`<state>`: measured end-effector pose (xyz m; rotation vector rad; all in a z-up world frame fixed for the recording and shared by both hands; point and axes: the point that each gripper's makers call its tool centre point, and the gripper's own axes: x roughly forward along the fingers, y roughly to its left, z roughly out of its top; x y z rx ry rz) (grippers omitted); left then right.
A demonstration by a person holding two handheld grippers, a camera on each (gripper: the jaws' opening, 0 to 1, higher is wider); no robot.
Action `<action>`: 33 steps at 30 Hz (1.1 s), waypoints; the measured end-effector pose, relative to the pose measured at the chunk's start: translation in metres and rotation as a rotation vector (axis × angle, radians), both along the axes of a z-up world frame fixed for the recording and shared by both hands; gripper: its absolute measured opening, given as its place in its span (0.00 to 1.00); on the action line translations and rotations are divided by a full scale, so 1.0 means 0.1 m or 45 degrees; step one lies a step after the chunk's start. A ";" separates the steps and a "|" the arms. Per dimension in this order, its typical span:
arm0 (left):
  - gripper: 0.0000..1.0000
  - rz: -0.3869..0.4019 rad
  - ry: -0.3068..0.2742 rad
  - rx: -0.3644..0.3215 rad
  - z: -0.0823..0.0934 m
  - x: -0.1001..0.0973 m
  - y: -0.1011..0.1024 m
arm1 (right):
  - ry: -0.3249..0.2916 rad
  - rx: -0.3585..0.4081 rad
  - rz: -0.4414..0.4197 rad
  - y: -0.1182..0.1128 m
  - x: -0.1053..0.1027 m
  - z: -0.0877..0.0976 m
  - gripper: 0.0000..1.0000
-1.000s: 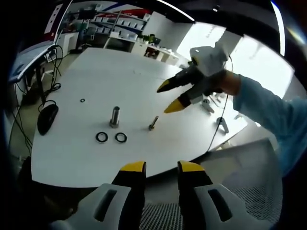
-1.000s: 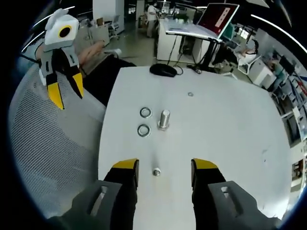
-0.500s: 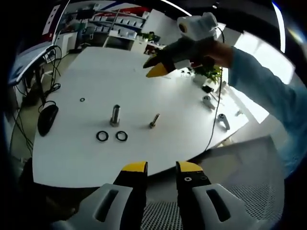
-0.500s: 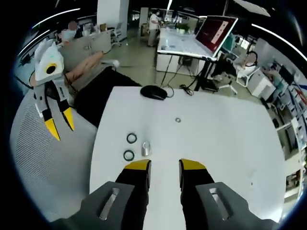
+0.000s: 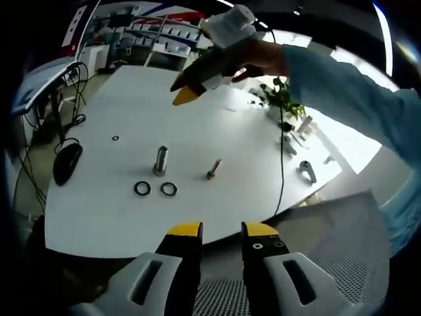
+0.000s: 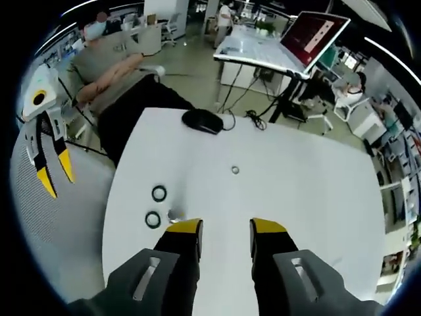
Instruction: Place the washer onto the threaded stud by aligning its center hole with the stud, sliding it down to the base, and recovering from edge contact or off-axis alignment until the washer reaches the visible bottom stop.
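Note:
An upright threaded stud (image 5: pixel 160 160) stands on the white table (image 5: pixel 217 125), with two dark washers (image 5: pixel 141 189) (image 5: pixel 169 189) flat in front of it. A small bolt (image 5: pixel 212 169) lies to their right. My left gripper (image 5: pixel 222 230) hangs off the near table edge, open and holding nothing. My right gripper (image 5: pixel 183 91) is high above the far side of the table. In the right gripper view my right gripper (image 6: pixel 226 228) is open with nothing between its jaws. There the washers (image 6: pixel 158 193) (image 6: pixel 152 219) lie left of it, and the stud (image 6: pixel 175 214) is half hidden by its left jaw. The left gripper (image 6: pixel 56 178) hangs off the table's left side.
A black mouse (image 5: pixel 66 162) and a tiny ring (image 5: pixel 116 138) lie at the table's left. Metal clamps (image 5: pixel 306 170) and a cable sit near its right edge. In the right gripper view a mouse (image 6: pixel 202 121) lies at the far edge, beyond it a red screen (image 6: pixel 316 36) and a seated person (image 6: pixel 112 66).
My right gripper has risen and swung further over the table, away from the small bolt. Its jaws narrowed, then widened a little. The left jaws have closed slightly.

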<state>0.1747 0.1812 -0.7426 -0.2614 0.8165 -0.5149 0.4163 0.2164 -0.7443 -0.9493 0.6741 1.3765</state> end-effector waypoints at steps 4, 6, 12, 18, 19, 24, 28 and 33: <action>0.22 0.020 0.003 0.029 -0.02 0.00 0.04 | 0.015 0.007 -0.042 0.17 0.08 -0.13 0.32; 0.22 0.037 0.000 0.017 -0.01 0.02 0.06 | 0.029 0.000 -0.057 0.26 0.11 -0.21 0.32; 0.19 0.015 -0.003 0.059 -0.03 0.04 0.10 | 0.072 -0.021 -0.052 0.56 0.08 -0.48 0.32; 0.17 0.043 -0.003 0.037 -0.02 0.06 0.12 | 0.140 -0.089 0.042 0.81 -0.07 -0.83 0.28; 0.16 0.051 -0.015 0.030 -0.01 0.07 0.13 | 0.136 -0.094 0.034 0.83 -0.06 -0.88 0.28; 0.17 0.090 -0.014 0.003 0.00 0.08 0.15 | 0.129 -0.120 0.070 0.95 -0.06 -1.06 0.29; 0.17 0.081 -0.010 0.006 -0.01 0.07 0.15 | 0.157 -0.136 0.058 0.99 -0.06 -1.18 0.30; 0.16 0.087 -0.022 -0.002 0.01 0.07 0.15 | 0.180 -0.079 0.025 1.10 -0.03 -1.21 0.32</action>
